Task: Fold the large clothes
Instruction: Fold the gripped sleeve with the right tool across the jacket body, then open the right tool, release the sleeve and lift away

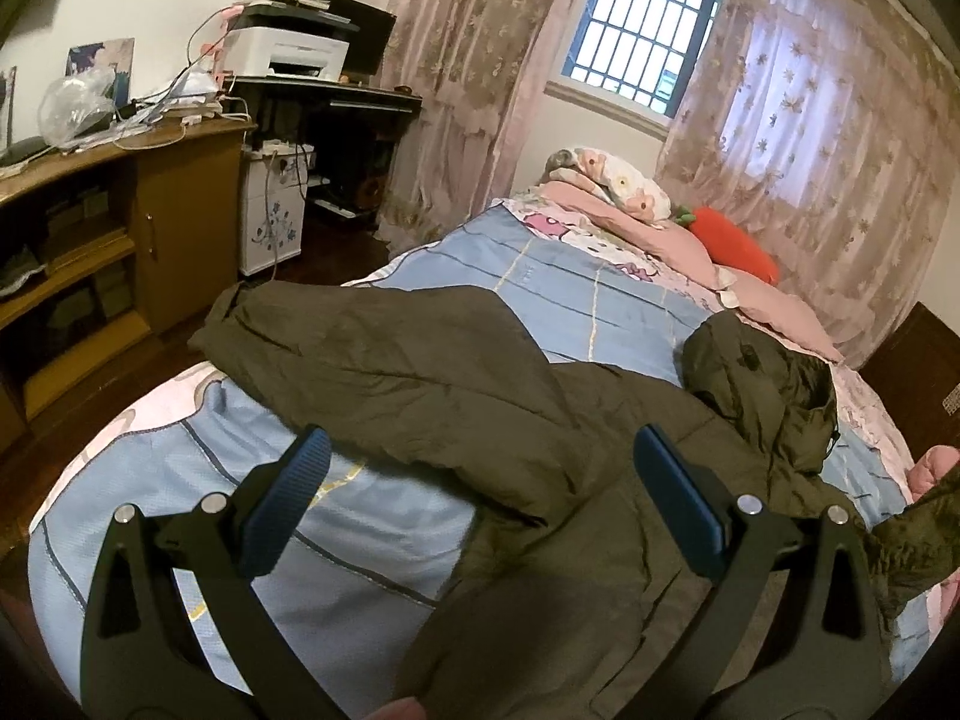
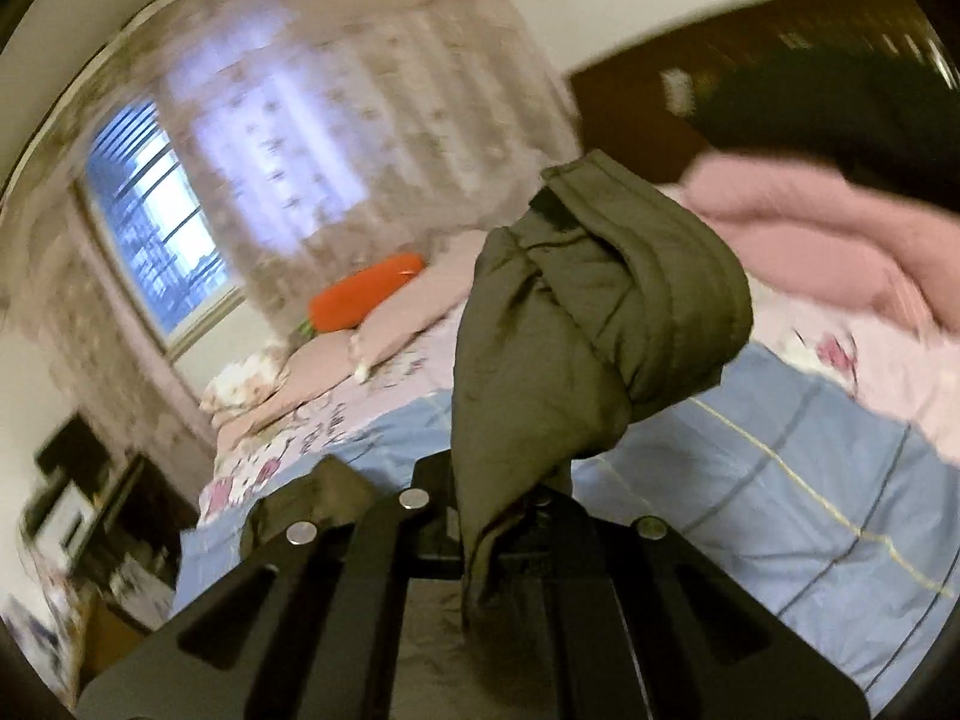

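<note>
A large olive-green padded jacket (image 1: 456, 384) lies spread on the bed (image 1: 600, 300), one sleeve reaching to the left and its hood bunched at the right. My left gripper (image 1: 480, 468) is open just above the jacket's body, blue pads (image 1: 294, 498) wide apart, holding nothing. In the right wrist view my right gripper (image 2: 510, 480) is shut on a bunched sleeve end of the jacket (image 2: 588, 324), lifted above the bed. The right fingertips are hidden by the cloth.
The bed has a blue striped sheet (image 2: 780, 480). Pillows (image 1: 606, 186), an orange carrot cushion (image 1: 732, 240) and pink blankets (image 2: 840, 252) lie at its far side. A wooden cabinet (image 1: 120, 228) and a desk with a printer (image 1: 288, 48) stand left. Curtains cover the barred window (image 1: 648, 18).
</note>
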`<state>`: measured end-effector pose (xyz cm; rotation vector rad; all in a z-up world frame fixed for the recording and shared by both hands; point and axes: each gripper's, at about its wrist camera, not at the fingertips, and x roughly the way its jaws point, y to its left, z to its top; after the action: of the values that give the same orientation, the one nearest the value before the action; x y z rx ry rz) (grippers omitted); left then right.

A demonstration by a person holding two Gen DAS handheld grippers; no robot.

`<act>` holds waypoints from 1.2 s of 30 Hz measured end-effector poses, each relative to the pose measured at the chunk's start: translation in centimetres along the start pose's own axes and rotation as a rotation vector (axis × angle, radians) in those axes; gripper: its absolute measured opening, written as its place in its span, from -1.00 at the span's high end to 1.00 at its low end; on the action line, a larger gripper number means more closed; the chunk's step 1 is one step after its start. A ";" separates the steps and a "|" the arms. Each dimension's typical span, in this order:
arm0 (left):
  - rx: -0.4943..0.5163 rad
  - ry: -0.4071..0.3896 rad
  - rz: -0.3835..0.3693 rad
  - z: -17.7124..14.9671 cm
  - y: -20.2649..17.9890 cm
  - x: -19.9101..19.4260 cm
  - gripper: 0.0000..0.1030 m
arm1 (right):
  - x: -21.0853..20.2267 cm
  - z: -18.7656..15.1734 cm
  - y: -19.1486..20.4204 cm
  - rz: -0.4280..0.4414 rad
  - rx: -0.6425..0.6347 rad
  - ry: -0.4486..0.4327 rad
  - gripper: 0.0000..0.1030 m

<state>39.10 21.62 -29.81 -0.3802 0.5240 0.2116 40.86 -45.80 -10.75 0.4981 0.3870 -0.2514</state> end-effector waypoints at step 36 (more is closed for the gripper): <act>-0.045 0.034 -0.041 0.7 2.5 0.8 -0.96 | 11.5 -31.8 28.4 0.029 -0.697 0.376 0.95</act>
<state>39.38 24.23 -30.43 -0.4383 0.5453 0.1778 50.98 -7.10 -29.50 -0.1424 0.7934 0.0177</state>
